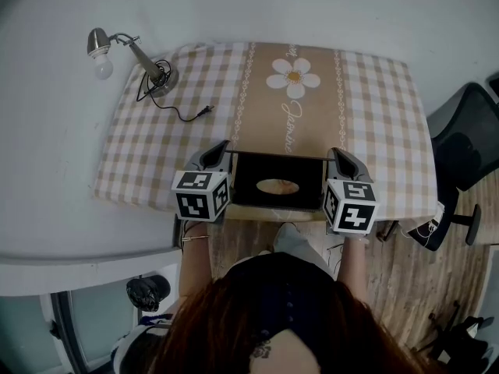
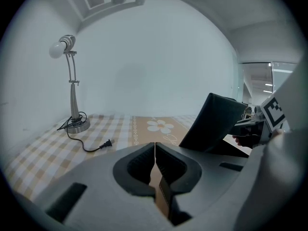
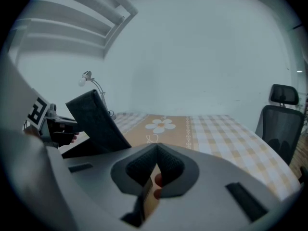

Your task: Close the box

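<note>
Jaws pinched shut on box [image 1: 251,195] sides: left gripper [image 2: 155,148], right gripper [image 3: 155,153] flanking it, forearms parallel.

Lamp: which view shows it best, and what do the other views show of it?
Left gripper view: the lamp stands side-on, whole, bulb to base. Head view shows it foreshortened from above. Right gripper view shows it tiny and distant, by the lid.

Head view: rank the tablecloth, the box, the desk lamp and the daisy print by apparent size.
1. tablecloth, by far the largest.
2. box.
3 and 4. desk lamp and daisy print: too close to rank. The lamp spans further but is thin.
</note>
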`<state>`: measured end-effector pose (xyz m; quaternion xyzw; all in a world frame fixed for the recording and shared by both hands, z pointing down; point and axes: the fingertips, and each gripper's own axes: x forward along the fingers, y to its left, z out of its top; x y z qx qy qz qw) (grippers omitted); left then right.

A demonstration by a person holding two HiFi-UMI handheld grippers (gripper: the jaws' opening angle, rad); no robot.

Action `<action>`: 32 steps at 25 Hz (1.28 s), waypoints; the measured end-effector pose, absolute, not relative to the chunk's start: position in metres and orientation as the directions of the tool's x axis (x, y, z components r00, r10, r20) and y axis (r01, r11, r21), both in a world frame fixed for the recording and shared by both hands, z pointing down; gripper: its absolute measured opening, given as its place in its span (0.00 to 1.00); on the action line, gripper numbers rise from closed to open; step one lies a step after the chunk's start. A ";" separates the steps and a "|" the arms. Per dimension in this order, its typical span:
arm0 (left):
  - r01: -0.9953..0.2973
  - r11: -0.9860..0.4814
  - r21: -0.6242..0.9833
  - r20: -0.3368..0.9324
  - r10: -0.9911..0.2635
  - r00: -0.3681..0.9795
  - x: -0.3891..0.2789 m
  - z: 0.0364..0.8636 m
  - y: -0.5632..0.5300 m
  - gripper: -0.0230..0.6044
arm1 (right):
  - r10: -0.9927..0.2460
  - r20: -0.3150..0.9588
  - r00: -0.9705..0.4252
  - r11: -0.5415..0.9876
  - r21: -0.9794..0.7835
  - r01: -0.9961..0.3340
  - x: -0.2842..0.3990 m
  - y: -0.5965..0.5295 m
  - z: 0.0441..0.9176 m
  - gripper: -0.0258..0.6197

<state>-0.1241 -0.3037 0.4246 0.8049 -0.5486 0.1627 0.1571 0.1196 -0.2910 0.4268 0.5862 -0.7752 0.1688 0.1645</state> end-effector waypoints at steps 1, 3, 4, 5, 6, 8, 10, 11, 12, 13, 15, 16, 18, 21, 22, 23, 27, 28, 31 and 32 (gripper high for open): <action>-0.937 -0.342 0.078 0.435 -0.834 0.340 -0.124 0.425 -0.302 0.08 | -0.853 0.455 -0.256 0.253 -0.069 -0.965 0.120 -0.290 0.427 0.07; -0.941 -0.328 0.084 0.438 -0.836 0.331 -0.124 0.426 -0.299 0.08 | -0.852 0.460 -0.251 0.247 -0.071 -0.966 0.121 -0.287 0.428 0.07; -0.943 -0.320 0.087 0.439 -0.838 0.325 -0.125 0.427 -0.297 0.08 | -0.851 0.463 -0.248 0.243 -0.071 -0.967 0.121 -0.286 0.429 0.07; -0.946 -0.313 0.089 0.440 -0.839 0.319 -0.125 0.428 -0.296 0.08 | -0.850 0.466 -0.244 0.240 -0.070 -0.968 0.121 -0.285 0.430 0.07; -0.948 -0.305 0.089 0.441 -0.841 0.312 -0.126 0.428 -0.295 0.08 | -0.850 0.469 -0.240 0.236 -0.068 -0.969 0.121 -0.283 0.430 0.07; -0.953 -0.290 0.088 0.442 -0.846 0.298 -0.126 0.429 -0.292 0.08 | -0.851 0.473 -0.230 0.226 -0.065 -0.972 0.121 -0.281 0.431 0.07; -0.957 -0.276 0.090 0.444 -0.849 0.287 -0.127 0.430 -0.290 0.08 | -0.852 0.474 -0.223 0.217 -0.068 -0.974 0.121 -0.279 0.432 0.07; -0.958 -0.270 0.093 0.444 -0.850 0.283 -0.127 0.430 -0.288 0.08 | -0.851 0.476 -0.221 0.214 -0.071 -0.974 0.121 -0.278 0.433 0.07; -0.959 -0.264 0.099 0.444 -0.851 0.280 -0.127 0.431 -0.286 0.08 | -0.851 0.477 -0.220 0.210 -0.075 -0.975 0.121 -0.276 0.433 0.07; -0.960 -0.258 0.105 0.443 -0.852 0.278 -0.127 0.432 -0.285 0.08 | -0.851 0.478 -0.217 0.205 -0.078 -0.976 0.121 -0.275 0.434 0.07; -0.962 -0.248 0.114 0.439 -0.856 0.273 -0.127 0.433 -0.282 0.08 | -0.852 0.477 -0.214 0.198 -0.085 -0.976 0.121 -0.272 0.434 0.07; -0.963 -0.244 0.117 0.437 -0.858 0.271 -0.127 0.433 -0.281 0.08 | -0.853 0.476 -0.215 0.195 -0.090 -0.977 0.120 -0.271 0.434 0.07; -0.964 -0.238 0.122 0.437 -0.859 0.268 -0.127 0.433 -0.279 0.08 | -0.852 0.477 -0.216 0.192 -0.100 -0.976 0.120 -0.268 0.435 0.07; -0.962 -0.235 0.135 0.442 -0.855 0.271 -0.127 0.436 -0.275 0.08 | -0.849 0.481 -0.218 0.191 -0.106 -0.976 0.119 -0.263 0.436 0.07; -0.961 -0.236 0.141 0.443 -0.853 0.275 -0.126 0.437 -0.274 0.08 | -0.848 0.482 -0.220 0.192 -0.107 -0.976 0.118 -0.262 0.436 0.07; -0.960 -0.239 0.146 0.445 -0.851 0.280 -0.126 0.438 -0.272 0.08 | -0.848 0.481 -0.221 0.193 -0.109 -0.975 0.118 -0.260 0.436 0.07; -0.948 -0.273 0.166 0.452 -0.833 0.319 -0.116 0.442 -0.266 0.08 | -0.848 0.481 -0.223 0.195 -0.109 -0.975 0.117 -0.256 0.436 0.07; -0.946 -0.278 0.167 0.452 -0.831 0.324 -0.114 0.442 -0.265 0.08 | -0.847 0.482 -0.224 0.196 -0.109 -0.975 0.117 -0.255 0.436 0.07; -0.944 -0.287 0.165 0.452 -0.829 0.331 -0.112 0.442 -0.263 0.08 | -0.846 0.482 -0.229 0.199 -0.113 -0.974 0.116 -0.251 0.436 0.07; -0.942 -0.290 0.169 0.451 -0.827 0.336 -0.113 0.442 -0.262 0.08 | -0.846 0.482 -0.229 0.198 -0.115 -0.973 0.116 -0.250 0.436 0.07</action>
